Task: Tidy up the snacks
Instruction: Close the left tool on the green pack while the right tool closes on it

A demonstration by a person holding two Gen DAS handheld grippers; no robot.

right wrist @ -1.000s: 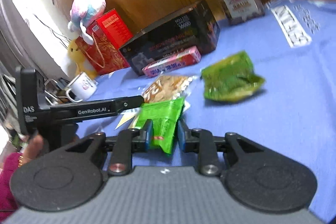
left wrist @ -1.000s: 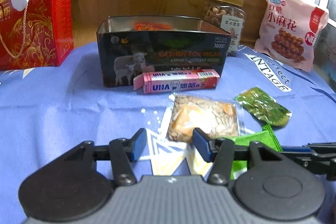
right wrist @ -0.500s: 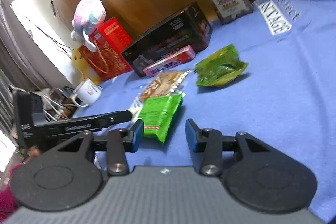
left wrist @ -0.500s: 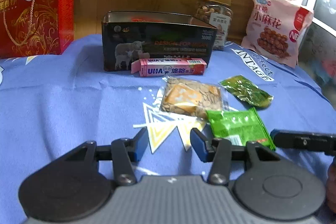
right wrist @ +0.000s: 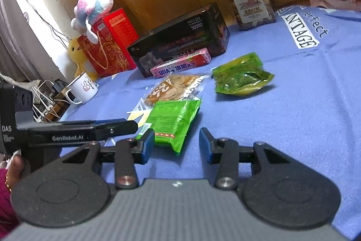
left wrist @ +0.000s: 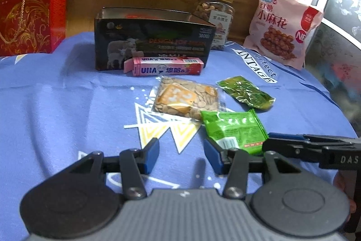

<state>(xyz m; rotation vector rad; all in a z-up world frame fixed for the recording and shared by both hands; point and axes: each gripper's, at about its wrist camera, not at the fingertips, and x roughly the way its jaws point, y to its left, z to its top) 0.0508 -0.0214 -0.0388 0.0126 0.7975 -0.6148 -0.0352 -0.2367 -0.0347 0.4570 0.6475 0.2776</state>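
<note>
Lying flat on the blue printed tablecloth point(left wrist: 56, 105), the bright green foil snack packet point(right wrist: 173, 121) sits free, its near corner just ahead of the right gripper point(right wrist: 177, 146), whose blue-padded jaws stand apart and grasp nothing. The left gripper point(left wrist: 181, 156) hovers beside it, jaws likewise spread and empty. Beyond lie a clear packet of pale seeds point(left wrist: 185, 101), a crinkled dark-green pouch point(left wrist: 246, 92), a pink carton point(left wrist: 164, 66) and the open black tin box point(left wrist: 153, 44).
</note>
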